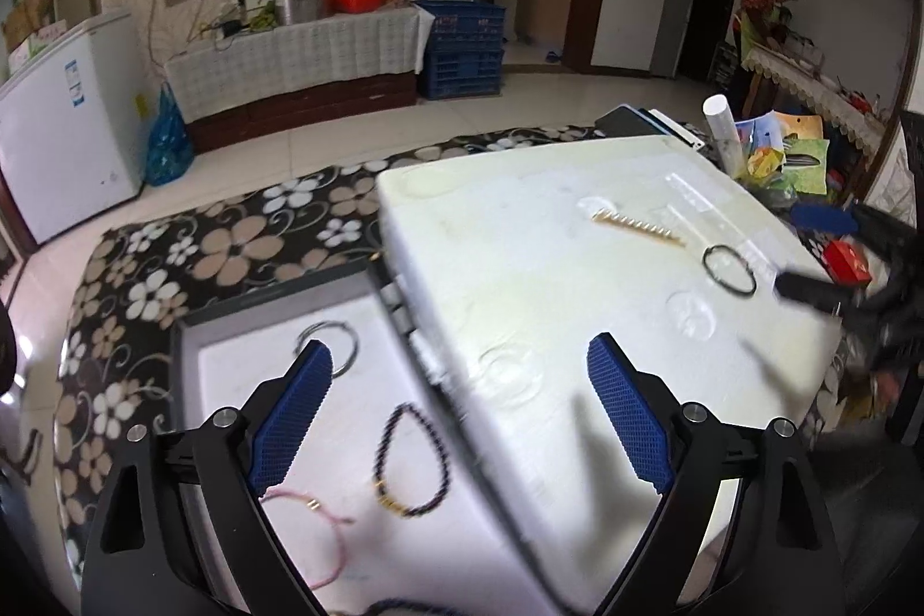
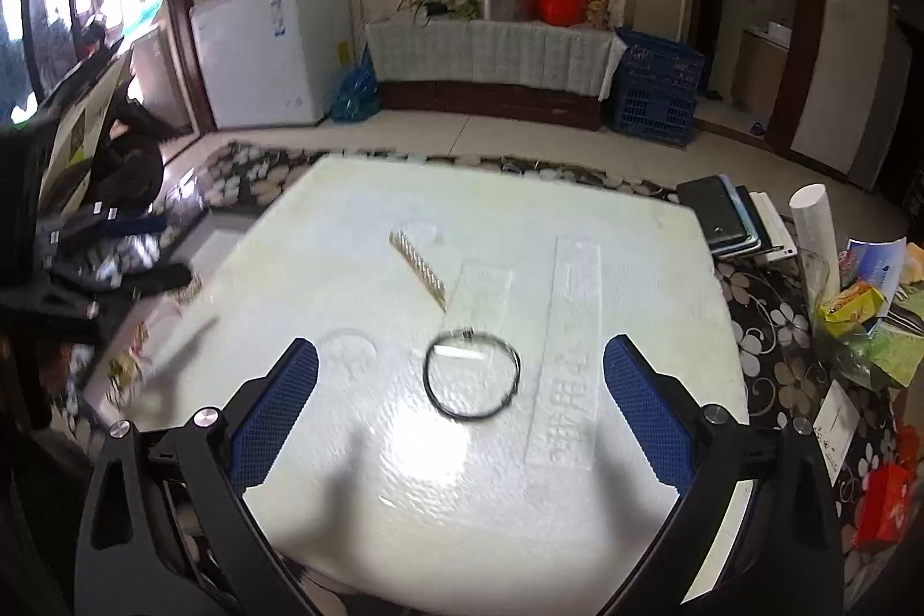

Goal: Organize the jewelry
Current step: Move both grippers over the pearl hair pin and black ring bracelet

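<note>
A black ring bracelet (image 2: 470, 373) lies on the white foam lid (image 2: 404, 443), between the open fingers of my right gripper (image 2: 461, 414). A gold bar-shaped piece (image 2: 418, 267) lies beyond it. In the left wrist view the same black bracelet (image 1: 729, 269) and gold piece (image 1: 638, 228) lie far right on the lid (image 1: 520, 269). My left gripper (image 1: 459, 414) is open and empty, above a grey tray (image 1: 190, 327) holding a silver ring bracelet (image 1: 329, 344), a dark beaded bracelet (image 1: 413, 460) and a pink cord bracelet (image 1: 312, 523). The right gripper (image 1: 808, 284) shows blurred at the right.
The lid and tray sit on a floral tablecloth (image 1: 202, 246). Books (image 2: 727, 217), a white tube (image 2: 814, 223), packets (image 2: 854, 304) and a red box (image 2: 883, 500) crowd the table's right side. The left gripper (image 2: 104, 258) appears blurred at the left.
</note>
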The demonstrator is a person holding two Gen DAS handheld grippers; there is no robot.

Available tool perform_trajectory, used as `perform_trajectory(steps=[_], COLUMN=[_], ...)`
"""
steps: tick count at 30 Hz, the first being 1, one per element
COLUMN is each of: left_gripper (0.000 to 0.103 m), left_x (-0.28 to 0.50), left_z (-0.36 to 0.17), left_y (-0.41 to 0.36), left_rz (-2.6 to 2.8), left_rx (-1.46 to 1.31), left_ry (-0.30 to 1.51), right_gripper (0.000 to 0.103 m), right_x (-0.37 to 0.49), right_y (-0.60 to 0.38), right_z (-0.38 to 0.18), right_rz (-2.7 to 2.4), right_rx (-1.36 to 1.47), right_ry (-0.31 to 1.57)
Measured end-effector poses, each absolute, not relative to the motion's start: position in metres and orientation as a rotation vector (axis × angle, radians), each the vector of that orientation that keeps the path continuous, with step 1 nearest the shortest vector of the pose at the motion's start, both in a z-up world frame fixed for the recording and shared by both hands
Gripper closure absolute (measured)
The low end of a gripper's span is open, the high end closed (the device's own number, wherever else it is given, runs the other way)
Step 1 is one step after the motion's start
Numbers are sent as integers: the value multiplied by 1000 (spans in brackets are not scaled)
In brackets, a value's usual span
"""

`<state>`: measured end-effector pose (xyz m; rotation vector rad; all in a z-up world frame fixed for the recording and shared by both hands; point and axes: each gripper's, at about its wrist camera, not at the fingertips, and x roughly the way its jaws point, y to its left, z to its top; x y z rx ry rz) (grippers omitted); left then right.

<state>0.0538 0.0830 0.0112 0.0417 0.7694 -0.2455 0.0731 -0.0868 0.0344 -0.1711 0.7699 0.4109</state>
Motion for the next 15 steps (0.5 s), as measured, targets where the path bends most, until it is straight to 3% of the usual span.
perform_trajectory(steps=[11, 15], left_gripper=[11, 11], left_x=[90, 105], left_z=[15, 17], left_y=[36, 21], left_rz=[-291, -318], left_rx=[18, 22], left_ry=[765, 763], right_gripper=[6, 16], right_x=[82, 82], right_y=[-98, -95], right_z=[18, 14], right_rz=[443, 451], right_rx=[-160, -168], right_ry=[809, 825])
